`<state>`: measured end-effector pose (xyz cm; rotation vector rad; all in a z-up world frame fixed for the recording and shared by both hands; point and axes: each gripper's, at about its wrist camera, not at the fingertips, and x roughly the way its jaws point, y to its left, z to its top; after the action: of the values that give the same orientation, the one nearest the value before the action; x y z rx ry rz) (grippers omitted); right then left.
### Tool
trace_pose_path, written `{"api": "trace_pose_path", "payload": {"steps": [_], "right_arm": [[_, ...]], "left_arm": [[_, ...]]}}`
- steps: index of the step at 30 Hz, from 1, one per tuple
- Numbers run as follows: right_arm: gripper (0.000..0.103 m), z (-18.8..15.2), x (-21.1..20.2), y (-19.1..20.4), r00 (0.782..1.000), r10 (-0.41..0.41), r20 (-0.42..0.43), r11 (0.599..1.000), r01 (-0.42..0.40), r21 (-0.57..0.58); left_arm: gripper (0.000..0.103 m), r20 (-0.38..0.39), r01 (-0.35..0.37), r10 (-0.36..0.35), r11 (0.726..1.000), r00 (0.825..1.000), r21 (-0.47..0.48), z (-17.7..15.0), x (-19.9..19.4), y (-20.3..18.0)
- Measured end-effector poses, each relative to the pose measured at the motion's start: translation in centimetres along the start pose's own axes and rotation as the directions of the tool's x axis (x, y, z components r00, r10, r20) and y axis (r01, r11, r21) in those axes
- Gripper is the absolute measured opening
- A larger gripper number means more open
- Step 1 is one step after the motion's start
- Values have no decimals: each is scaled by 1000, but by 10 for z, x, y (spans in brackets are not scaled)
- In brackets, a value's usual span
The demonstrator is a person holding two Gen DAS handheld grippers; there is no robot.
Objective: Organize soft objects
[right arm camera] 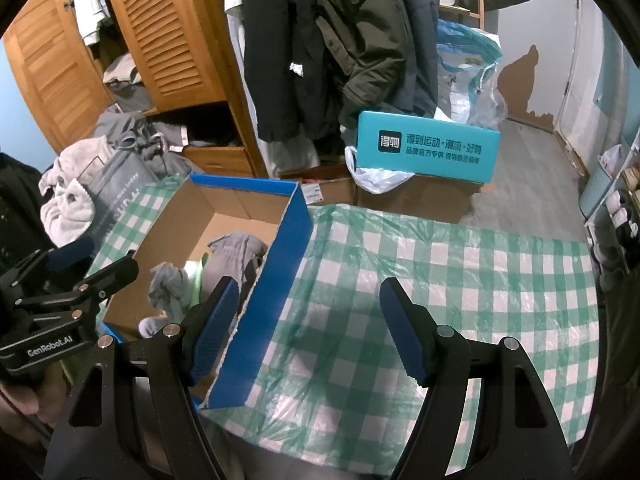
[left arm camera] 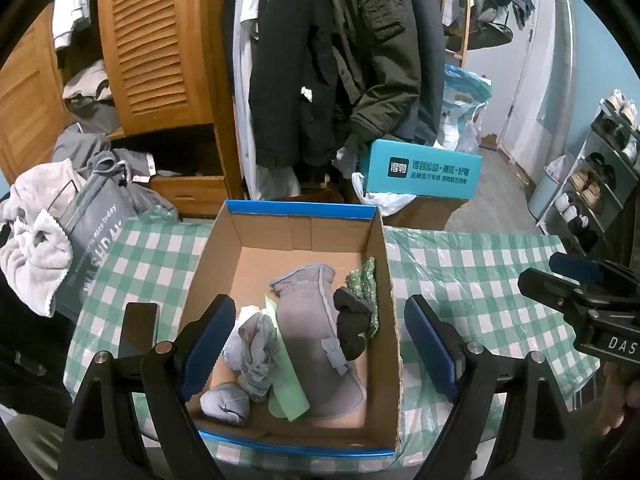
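Left wrist view looks down into the open brown cardboard box with blue rim [left arm camera: 296, 210], which sits on the surface covered by a green-and-white checked plastic cloth [left arm camera: 472, 276]. The left tool [left arm camera: 318, 350] hangs above the box's near end with its blue-padded jaws spread wide and nothing between them. Inside the box lie the soft things: a long grey fabric pouch with gathered top [left arm camera: 310, 320] in the middle, a crumpled grey sock [left arm camera: 256, 354] and a rolled grey sock bundle [left arm camera: 224, 402] to its left, a pale green sheet [left arm camera: 286, 392] between them, and a black sock [left arm camera: 352, 326] over a glittery green piece [left arm camera: 366, 280] by the right wall.

Right wrist view shows the right tool [right arm camera: 310, 330] to the right of the box, jaws likewise spread and empty above bare cloth.
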<state>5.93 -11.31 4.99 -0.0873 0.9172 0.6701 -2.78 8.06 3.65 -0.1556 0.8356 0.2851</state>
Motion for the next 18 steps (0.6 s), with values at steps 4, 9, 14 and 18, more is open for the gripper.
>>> {"api": "trace_pose_path", "payload": {"steps": [4, 9, 14, 18], "right_arm": [[72, 0, 0, 0, 1000, 1, -6, 1000, -1, -2], [72, -3, 1, 2, 1000, -1, -10, 1000, 1, -6], [72, -3, 2, 2, 1000, 0, -11, 1000, 0, -7], [72, -3, 1, 2, 1000, 0, -11, 1000, 0, -6]], "left_arm": [[88, -6, -2, 2, 1000, 1000, -3, -2, 0, 0], [88, -16, 6, -6, 1000, 1000, -12, -4, 0, 0], [88, -17, 4, -5, 1000, 1000, -16, -5, 0, 0], [88, -19, -1, 1, 1000, 1000, -11, -4, 1, 0]]}}
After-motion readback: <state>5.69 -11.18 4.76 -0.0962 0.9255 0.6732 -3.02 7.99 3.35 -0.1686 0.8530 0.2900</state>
